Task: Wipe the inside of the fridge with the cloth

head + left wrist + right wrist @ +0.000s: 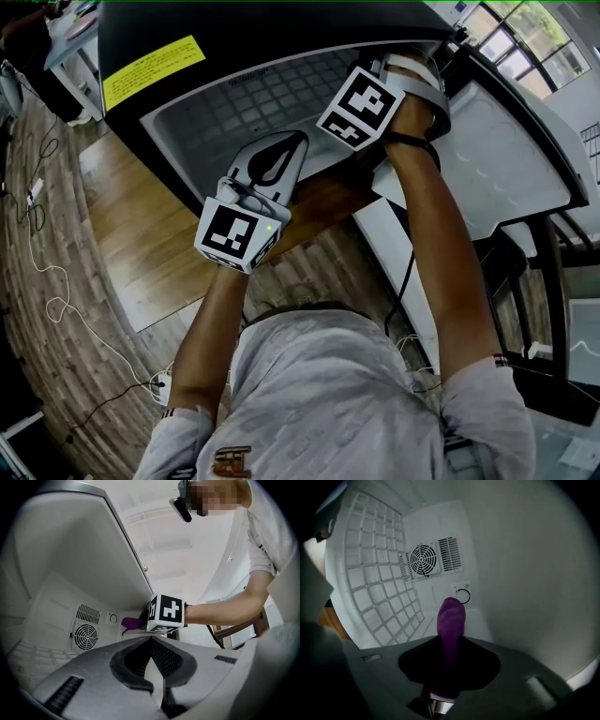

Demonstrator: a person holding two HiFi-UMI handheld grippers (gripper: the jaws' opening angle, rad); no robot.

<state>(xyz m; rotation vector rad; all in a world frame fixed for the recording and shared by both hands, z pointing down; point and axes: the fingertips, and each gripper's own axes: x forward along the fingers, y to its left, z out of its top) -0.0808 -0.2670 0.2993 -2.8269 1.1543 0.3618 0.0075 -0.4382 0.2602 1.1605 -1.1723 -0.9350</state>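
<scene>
Right claw (449, 665) clamped on purple cloth (451, 617), inside fridge (534, 564). Fan grille (423, 559) at 11 o'clock of cloth. Left claw (152, 665) clenched, empty, pointing into fridge.

Purple cloth (451, 620); white fridge interior (525, 564), white grid shelf (375, 573); yellow label (153, 70) on black fridge top (281, 23); black-and-white marker cube (356, 108)

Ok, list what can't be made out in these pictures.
Right gripper view: whether the cloth in the right gripper touches the fridge's back wall; its tip covers the spot.
Head view: the cloth, hidden behind the person's right hand.
Head view: print on the yellow label, too small.
Left gripper view: most of the cloth, behind the right gripper.
</scene>
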